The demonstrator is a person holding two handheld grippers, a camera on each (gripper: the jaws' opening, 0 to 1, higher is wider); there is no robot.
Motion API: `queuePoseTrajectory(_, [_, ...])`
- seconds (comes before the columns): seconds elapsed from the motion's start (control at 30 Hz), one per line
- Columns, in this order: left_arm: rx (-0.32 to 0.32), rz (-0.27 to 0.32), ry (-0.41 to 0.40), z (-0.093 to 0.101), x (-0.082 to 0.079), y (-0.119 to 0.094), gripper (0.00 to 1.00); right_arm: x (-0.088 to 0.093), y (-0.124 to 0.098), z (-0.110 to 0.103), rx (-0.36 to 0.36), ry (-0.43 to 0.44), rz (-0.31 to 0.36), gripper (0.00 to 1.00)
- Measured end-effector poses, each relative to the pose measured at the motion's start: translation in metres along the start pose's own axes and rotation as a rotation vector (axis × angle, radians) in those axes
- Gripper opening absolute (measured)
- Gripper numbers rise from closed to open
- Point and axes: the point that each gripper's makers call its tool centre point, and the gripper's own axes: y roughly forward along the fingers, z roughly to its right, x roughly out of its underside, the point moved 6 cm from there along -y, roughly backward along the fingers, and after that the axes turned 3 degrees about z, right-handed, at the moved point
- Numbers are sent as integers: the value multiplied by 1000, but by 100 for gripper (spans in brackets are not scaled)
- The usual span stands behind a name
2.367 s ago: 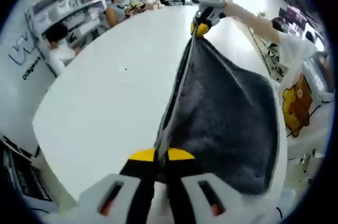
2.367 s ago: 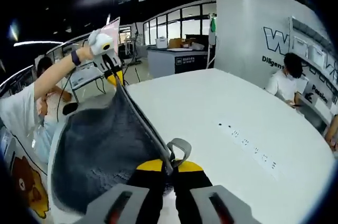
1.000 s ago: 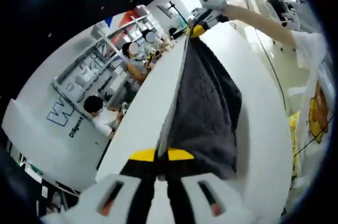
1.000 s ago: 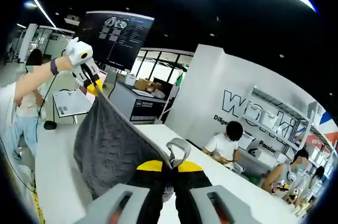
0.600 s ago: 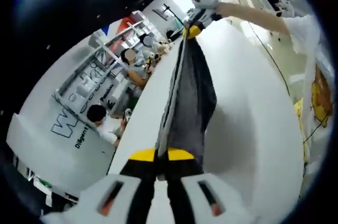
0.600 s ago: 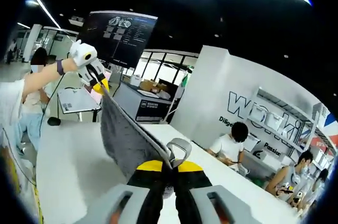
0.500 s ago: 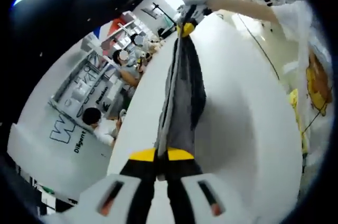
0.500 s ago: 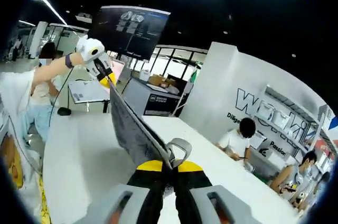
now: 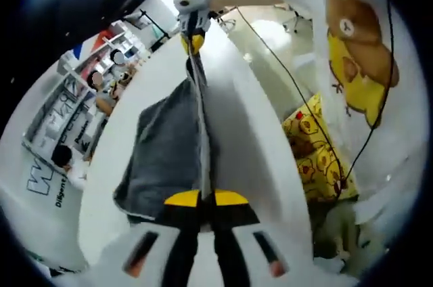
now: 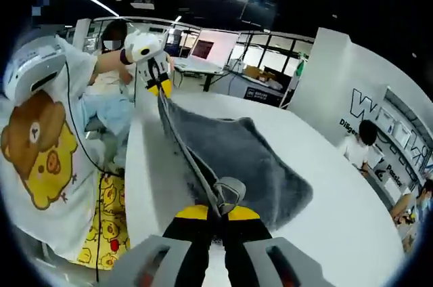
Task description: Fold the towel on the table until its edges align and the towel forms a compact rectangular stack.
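The left gripper (image 9: pixel 206 199) has its yellow tips pressed together on one corner of the towel (image 9: pixel 166 151). The right gripper (image 10: pixel 218 214) is pinched tight on another corner of the towel (image 10: pixel 237 151), right by a small grey loop (image 10: pixel 231 192) sewn to the edge.

The towel is dark grey and fluffy, with a pale strip along its edge. That edge is pulled into a straight line between the two grippers. The rest of the towel spreads out from that line and lies down on the white counter (image 10: pixel 145 179). It looks soft and a bit bumpy, and its far side is curved and floppy, not neat.

The person holding the grippers stands at the counter's edge in a white shirt with a yellow bear (image 9: pixel 358 50) on it. Thin black cables (image 9: pixel 298 97) hang by the shirt.

Farther off, other people sit by a white wall with big letters (image 10: pixel 379 114). A dark screen (image 10: pixel 233 3) hangs high up at the back.
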Motion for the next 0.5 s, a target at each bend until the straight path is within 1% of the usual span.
queuePoseTrajectory(0.03, [2, 0, -5, 4, 1, 0, 7, 5, -2, -7, -17, -10, -10, 5])
queuePoseTrajectory(0.1, [11, 7, -45, 16, 3, -2, 7, 11, -4, -19, -30, -28, -22, 5])
queuePoseTrajectory(0.17, [8, 10, -54, 22, 3, -5, 7, 13, -7, -31, -54, -33, -20, 5])
queuePoseTrajectory(0.23, [12, 8, -64, 29, 3, -7, 7, 16, -8, -43, -82, -53, -40, 5])
queuePoseTrajectory(0.3, [18, 10, -69, 36, 3, -8, 7, 18, -9, -53, -89, -66, -54, 5])
queuePoseTrajectory(0.43, [36, 4, -63, 50, 3, -11, 7, 22, -10, -65, -106, -71, -65, 6])
queuePoseTrajectory(0.5, [36, 5, -62, 55, 4, -11, 7, 24, -10, -69, -105, -77, -67, 6])
